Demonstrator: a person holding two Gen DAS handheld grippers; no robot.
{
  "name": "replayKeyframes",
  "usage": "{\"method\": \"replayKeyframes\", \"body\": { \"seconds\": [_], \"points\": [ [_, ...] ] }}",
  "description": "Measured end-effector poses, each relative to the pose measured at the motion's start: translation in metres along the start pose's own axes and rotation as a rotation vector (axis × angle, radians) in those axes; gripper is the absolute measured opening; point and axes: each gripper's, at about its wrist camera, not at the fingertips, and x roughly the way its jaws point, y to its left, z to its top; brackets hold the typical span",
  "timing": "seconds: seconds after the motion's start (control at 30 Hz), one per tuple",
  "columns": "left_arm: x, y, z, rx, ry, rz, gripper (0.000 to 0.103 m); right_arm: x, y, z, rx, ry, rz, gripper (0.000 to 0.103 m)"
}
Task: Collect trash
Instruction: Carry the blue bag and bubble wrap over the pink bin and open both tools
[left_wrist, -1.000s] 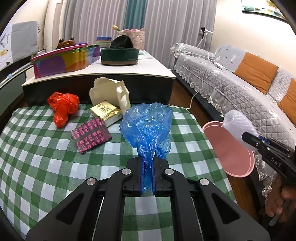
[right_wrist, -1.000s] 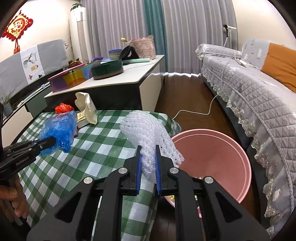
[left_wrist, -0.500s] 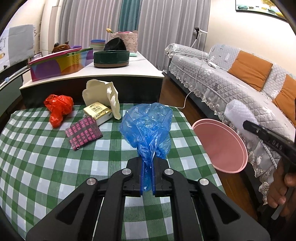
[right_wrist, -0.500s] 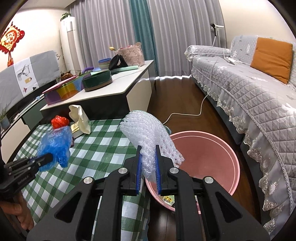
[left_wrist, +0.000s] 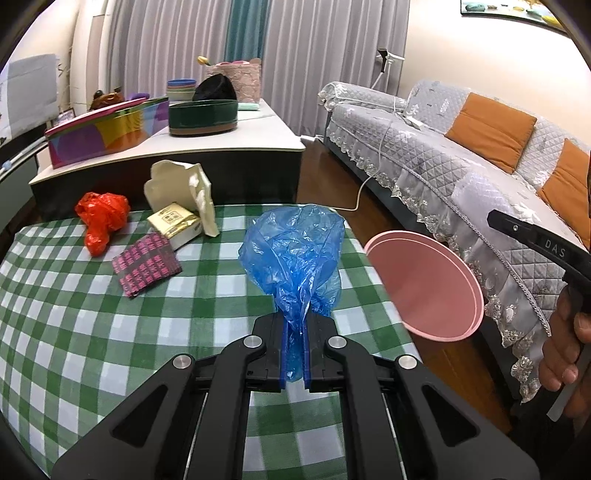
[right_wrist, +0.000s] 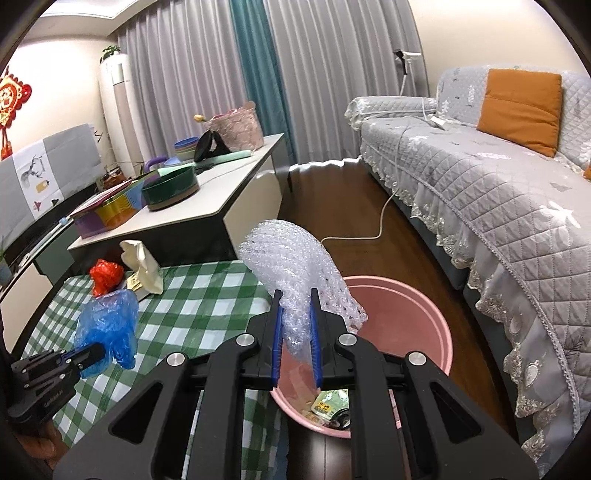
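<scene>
The step in hand looked like the carry to the bin: both pieces of trash were already lifted and on their way to the pink bucket (right_wrist: 402, 321), which stood on the floor just off the right edge of the worktop (left_wrist: 92, 332) and already had some wrappers at its bottom. The right hand-held gripper (right_wrist: 295, 332) pinched a wad of bubble wrap (right_wrist: 295, 258) between its blue pads, angled downward with the wad above the bucket's near-left rim. The next move probably called for spreading those jaws once the wad was fully over the opening. The left hand-held gripper (left_wrist: 294, 347) was clamped on a crumpled blue plastic bag (left_wrist: 295, 254), tilted down over the checked cloth, left of the bucket; it would have to travel right. A red bag (left_wrist: 101, 218), a patterned packet (left_wrist: 147, 264) and a box (left_wrist: 175, 221) lay on the far-left part of the cloth, uncollected.
</scene>
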Motion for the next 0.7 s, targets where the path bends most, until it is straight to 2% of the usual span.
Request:
{"method": "replayKeyframes", "body": {
  "seconds": [0.7],
  "points": [
    [0.032, -0.068, 0.032, 0.058, -0.001, -0.09, 0.005, 0.0, -0.043, 0.016, 0.05, -0.024, -0.106, 0.013]
  ]
}}
